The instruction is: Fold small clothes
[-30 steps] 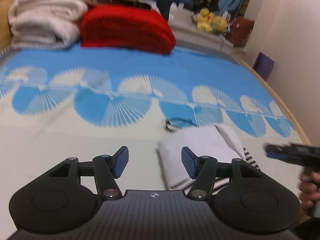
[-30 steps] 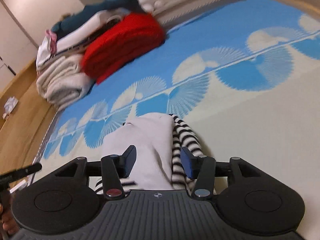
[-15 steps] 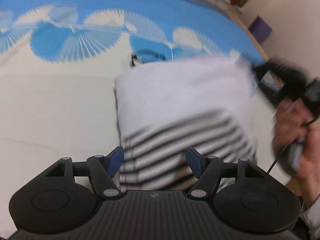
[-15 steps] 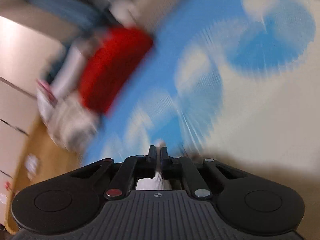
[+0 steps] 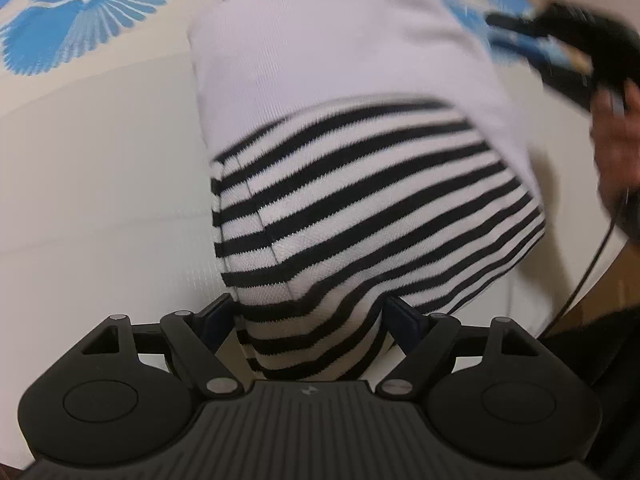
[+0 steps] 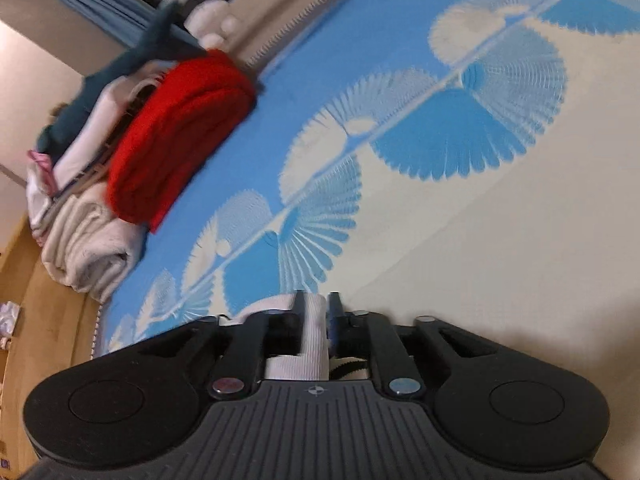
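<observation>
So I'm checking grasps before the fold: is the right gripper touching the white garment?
Touching. The right wrist view shows the right gripper with its jaws pinched on a fold of the white garment.

We see striped garment (image 5: pixel 360 200) filling path ahead of left gripper (image 5: pixel 308 320), twelve o'clock blocked. Bare mat (image 5: pixel 100 184) at nine to ten o'clock, passable. Right gripper (image 5: pixel 560 44) crowds two o'clock. Right view: open mat twelve to three o'clock; red blanket (image 6: pixel 180 136) and folded pile (image 6: pixel 84 248) obstruct ten o'clock.
</observation>
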